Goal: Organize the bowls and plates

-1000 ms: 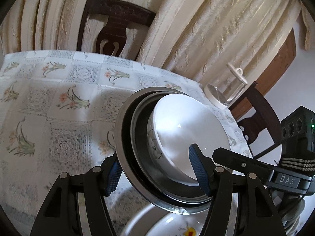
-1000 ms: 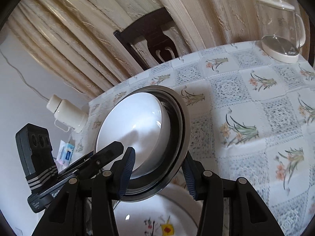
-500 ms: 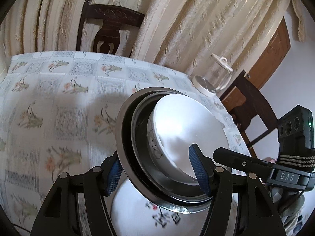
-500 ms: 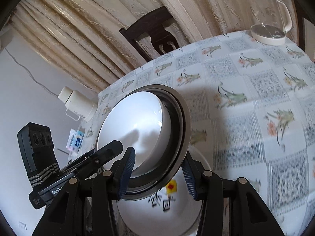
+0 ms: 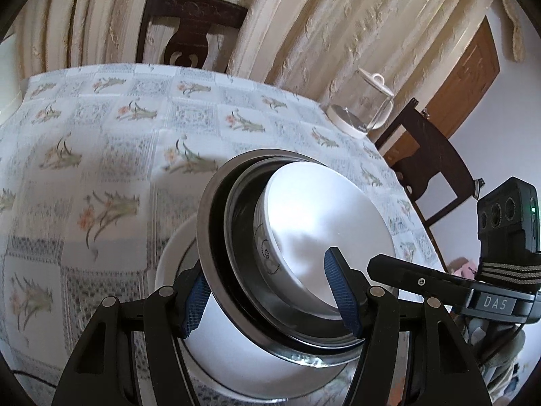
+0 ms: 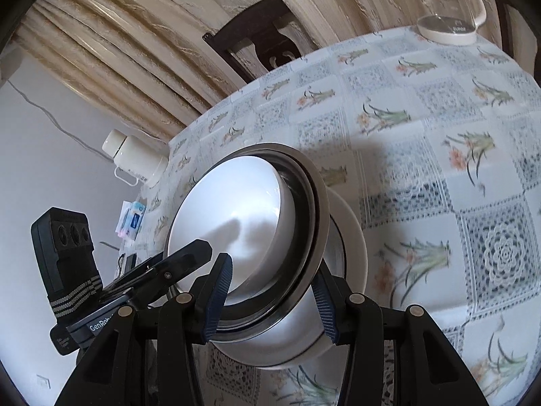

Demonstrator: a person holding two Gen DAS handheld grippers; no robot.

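A white bowl (image 5: 324, 226) sits nested inside a steel bowl (image 5: 216, 237), and both are carried tilted between the two grippers; the left gripper (image 5: 267, 301) pinches the stack's rim, one pad outside the steel wall and one inside the white bowl; the right gripper (image 6: 270, 301) pinches the opposite rim the same way. Below and just beyond the jaws lies a white plate (image 5: 172, 253) on the flowered tablecloth (image 5: 101, 155); a second ago only its near edge showed under the jaws, and now the stack hangs over most of it, so the bowls look about to be lowered onto the plate. Whether they touch it yet cannot be told. Far ahead of the left jaws stand a glass kettle (image 5: 368, 108) and a dark chair (image 5: 189, 30); left of the right jaws, a cream flask (image 6: 135, 159). Readable writing: "DAS" on the right gripper's body in the left view; "GenRob", cut off, on the left gripper's body in the right view.
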